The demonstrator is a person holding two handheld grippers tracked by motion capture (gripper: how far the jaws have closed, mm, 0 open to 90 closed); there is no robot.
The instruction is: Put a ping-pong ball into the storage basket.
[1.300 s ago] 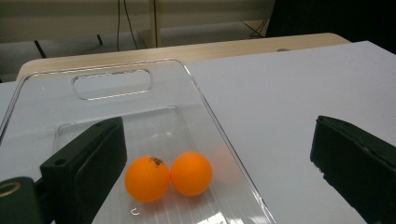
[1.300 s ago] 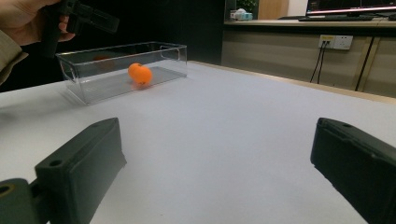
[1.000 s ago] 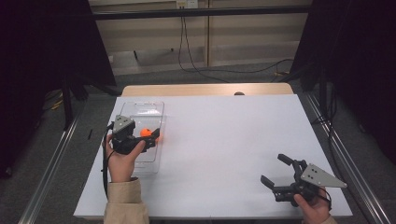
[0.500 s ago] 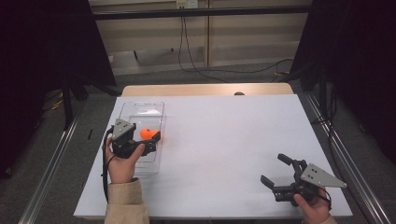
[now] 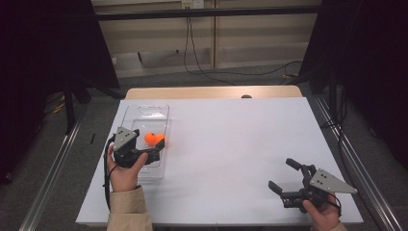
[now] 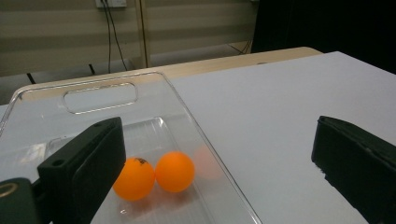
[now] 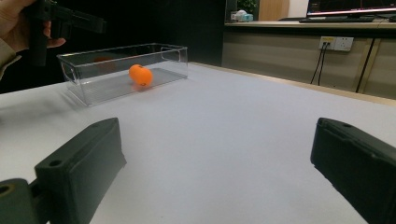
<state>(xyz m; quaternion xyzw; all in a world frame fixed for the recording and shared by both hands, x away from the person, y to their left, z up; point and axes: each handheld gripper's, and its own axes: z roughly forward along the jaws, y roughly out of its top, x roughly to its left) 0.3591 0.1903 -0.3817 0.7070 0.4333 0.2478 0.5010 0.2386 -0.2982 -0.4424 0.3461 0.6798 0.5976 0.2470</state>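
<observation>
My left gripper [image 5: 155, 147] hangs just above the clear plastic bin [image 6: 154, 88], jaws spread wide with nothing between them. Below and ahead of its left jaw, two orange balls [image 6: 154, 173] lie touching each other on the bin's floor, close to the wall nearest my right jaw. I judge the walls are there to stop the balls rolling off the white table [image 5: 231, 139]. My right gripper [image 5: 284, 177] rests low, well off to the side, also wide open and empty, leaving the left room to work.
</observation>
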